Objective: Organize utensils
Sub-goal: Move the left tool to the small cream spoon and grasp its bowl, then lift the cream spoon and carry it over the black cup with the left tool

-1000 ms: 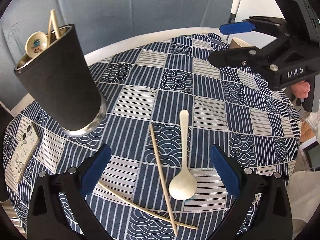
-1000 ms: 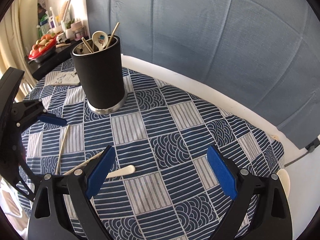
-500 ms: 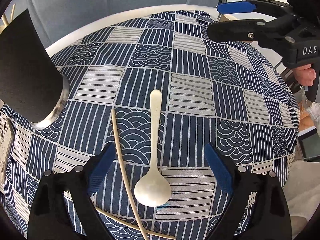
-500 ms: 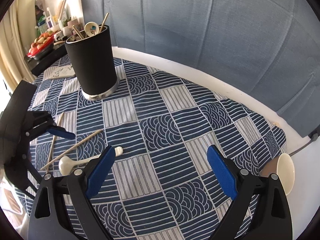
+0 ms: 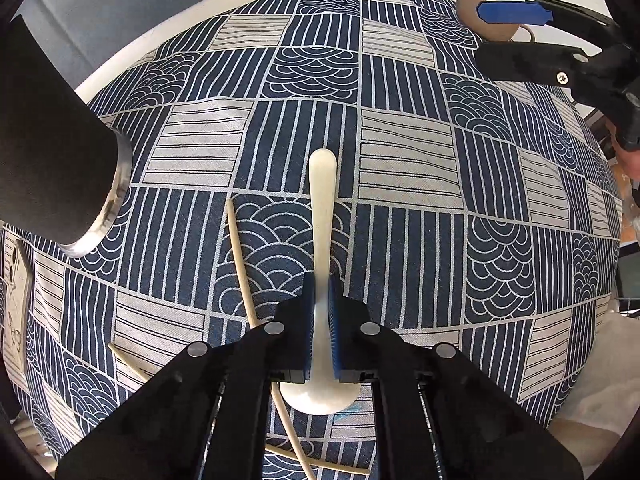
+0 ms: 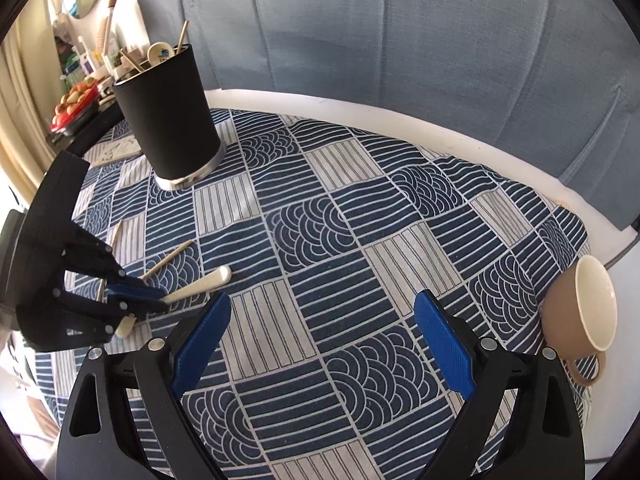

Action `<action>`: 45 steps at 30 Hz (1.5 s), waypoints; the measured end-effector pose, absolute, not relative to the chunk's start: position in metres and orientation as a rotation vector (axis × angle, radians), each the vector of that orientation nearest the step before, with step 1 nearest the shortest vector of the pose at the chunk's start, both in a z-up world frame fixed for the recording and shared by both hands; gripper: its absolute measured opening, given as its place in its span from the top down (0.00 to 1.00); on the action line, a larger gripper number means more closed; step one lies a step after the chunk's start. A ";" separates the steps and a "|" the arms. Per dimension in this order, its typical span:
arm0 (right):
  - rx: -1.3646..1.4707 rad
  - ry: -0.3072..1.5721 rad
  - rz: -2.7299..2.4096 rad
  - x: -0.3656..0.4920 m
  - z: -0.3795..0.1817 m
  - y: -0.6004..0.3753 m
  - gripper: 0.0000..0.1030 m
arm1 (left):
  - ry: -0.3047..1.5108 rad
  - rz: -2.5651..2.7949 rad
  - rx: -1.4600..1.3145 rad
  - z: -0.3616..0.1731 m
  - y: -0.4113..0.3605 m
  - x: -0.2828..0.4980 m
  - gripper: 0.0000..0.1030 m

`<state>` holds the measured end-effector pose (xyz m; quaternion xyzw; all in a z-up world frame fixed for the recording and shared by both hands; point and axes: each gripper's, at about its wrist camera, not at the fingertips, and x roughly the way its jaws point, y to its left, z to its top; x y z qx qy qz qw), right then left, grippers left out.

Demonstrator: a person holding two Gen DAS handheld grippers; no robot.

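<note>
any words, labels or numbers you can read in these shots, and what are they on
None can be read.
Spoon in the black holder: a small printed picture, too small to make out.
Phone case: a line drawing, no letters visible.
Bottles on the shelf: labels too blurred to read.

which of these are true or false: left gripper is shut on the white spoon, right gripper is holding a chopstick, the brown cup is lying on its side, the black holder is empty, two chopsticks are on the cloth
1. The left gripper is shut on the white spoon. True.
2. The right gripper holds a chopstick. False: its jaws stand open with nothing between them.
3. The brown cup lies on its side. True: its mouth faces sideways.
4. The black holder is empty. False: a spoon and chopsticks stick out of it.
5. Two chopsticks lie on the cloth. True: they cross near the spoon's bowl.
</note>
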<state>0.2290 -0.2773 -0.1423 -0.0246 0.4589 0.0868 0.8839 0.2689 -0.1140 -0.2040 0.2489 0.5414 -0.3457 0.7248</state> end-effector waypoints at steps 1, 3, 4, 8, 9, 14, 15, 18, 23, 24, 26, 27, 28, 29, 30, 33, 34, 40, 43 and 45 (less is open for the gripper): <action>-0.047 0.954 0.180 0.228 -0.143 -0.278 0.14 | 1.200 -0.759 0.542 -0.204 -0.115 0.270 0.93; -0.043 0.952 0.181 0.227 -0.143 -0.281 0.14 | 1.228 -0.763 0.488 -0.204 -0.111 0.273 0.93; -0.043 0.952 0.182 0.227 -0.143 -0.282 0.14 | 1.236 -0.767 0.472 -0.204 -0.109 0.273 0.93; -0.036 0.955 0.187 0.228 -0.145 -0.283 0.14 | 1.247 -0.783 0.454 -0.202 -0.106 0.267 0.93; -0.034 0.957 0.188 0.229 -0.145 -0.283 0.14 | 1.245 -0.785 0.443 -0.200 -0.105 0.267 0.93; -0.022 0.972 0.233 0.232 -0.148 -0.274 0.14 | 1.224 -0.807 0.414 -0.186 -0.102 0.264 0.93; -0.012 0.978 0.247 0.232 -0.150 -0.272 0.14 | 1.215 -0.815 0.409 -0.182 -0.102 0.263 0.93; 0.033 1.005 0.287 0.235 -0.155 -0.266 0.14 | 1.187 -0.826 0.399 -0.170 -0.102 0.259 0.93; 0.182 1.037 0.362 0.241 -0.163 -0.263 0.14 | 1.142 -0.856 0.402 -0.150 -0.102 0.252 0.93; 0.229 1.039 0.382 0.242 -0.164 -0.264 0.14 | 1.134 -0.858 0.404 -0.147 -0.102 0.254 0.93; 0.313 1.044 0.421 0.245 -0.165 -0.265 0.15 | 1.126 -0.865 0.405 -0.142 -0.103 0.253 0.93; 0.354 1.043 0.439 0.246 -0.166 -0.265 0.17 | 1.120 -0.863 0.416 -0.140 -0.103 0.252 0.93; 0.387 1.044 0.454 0.248 -0.167 -0.265 0.28 | 1.115 -0.874 0.421 -0.138 -0.104 0.250 0.93; 0.418 1.050 0.474 0.250 -0.168 -0.265 0.37 | 1.112 -0.885 0.419 -0.136 -0.103 0.247 0.93; 0.443 1.056 0.495 0.251 -0.169 -0.264 0.42 | 1.112 -0.888 0.419 -0.135 -0.103 0.245 0.93; 0.496 1.056 0.559 0.254 -0.170 -0.259 0.88 | 1.114 -0.899 0.420 -0.136 -0.104 0.241 0.93; 0.506 1.031 0.571 0.252 -0.167 -0.259 0.91 | 1.115 -0.892 0.427 -0.137 -0.104 0.240 0.93; 0.486 0.983 0.613 0.251 -0.153 -0.253 0.94 | 1.120 -0.883 0.424 -0.141 -0.102 0.239 0.93; 0.486 0.963 0.624 0.249 -0.146 -0.252 0.95 | 1.113 -0.881 0.429 -0.139 -0.103 0.239 0.93; 0.474 0.952 0.626 0.248 -0.140 -0.252 0.95 | 1.105 -0.879 0.431 -0.136 -0.103 0.240 0.93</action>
